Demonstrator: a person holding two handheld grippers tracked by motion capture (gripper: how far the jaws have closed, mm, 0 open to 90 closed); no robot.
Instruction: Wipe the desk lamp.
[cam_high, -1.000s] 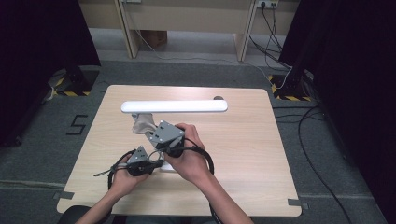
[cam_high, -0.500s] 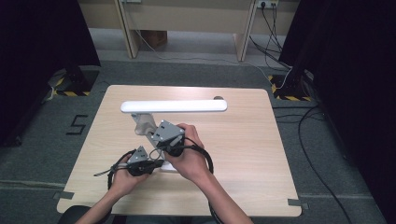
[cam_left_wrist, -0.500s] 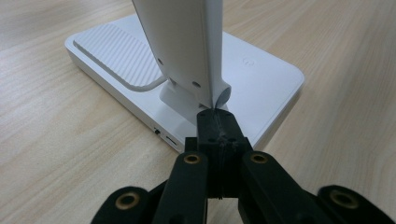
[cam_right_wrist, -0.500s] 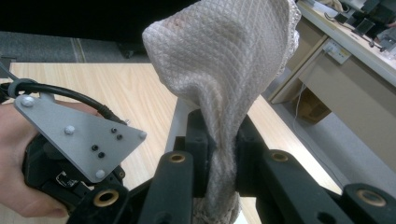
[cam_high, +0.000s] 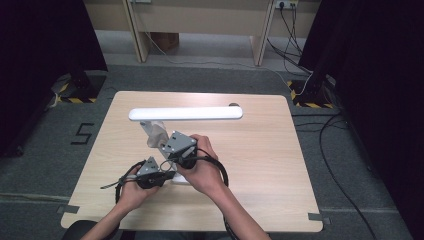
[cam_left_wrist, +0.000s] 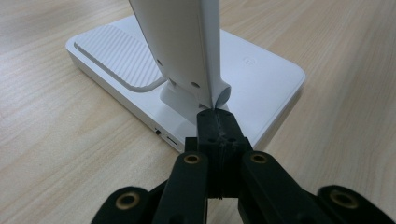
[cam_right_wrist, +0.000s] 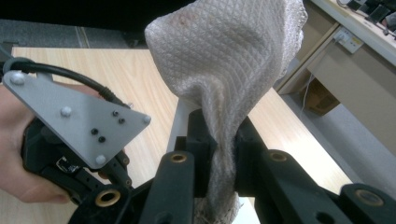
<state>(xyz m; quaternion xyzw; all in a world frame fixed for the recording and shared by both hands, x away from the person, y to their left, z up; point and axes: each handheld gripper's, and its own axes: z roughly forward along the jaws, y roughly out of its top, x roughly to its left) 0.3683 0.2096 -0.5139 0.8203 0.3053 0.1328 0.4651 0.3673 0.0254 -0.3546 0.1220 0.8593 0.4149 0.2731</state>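
Note:
A white desk lamp stands on the table, its long head (cam_high: 185, 113) lying level across the far side. In the left gripper view its flat base (cam_left_wrist: 261, 70) and slanting arm (cam_left_wrist: 182, 42) are close up. My left gripper (cam_left_wrist: 215, 116) is shut, jaws together with nothing between them, and its tips touch the foot of the arm at the hinge. My right gripper (cam_right_wrist: 219, 126) is shut on a beige waffle-weave cloth (cam_right_wrist: 224, 60), which bulges above the jaws. In the high view the cloth (cam_high: 156, 132) lies against the lamp arm just below the head, the right gripper (cam_high: 162, 145) behind it.
The wooden table (cam_high: 260, 150) has bare room to the right of the hands. Black cables loop from both grippers near the front edge. In the right gripper view the left gripper's grey plate (cam_right_wrist: 74, 116) sits close at the left, held by a hand.

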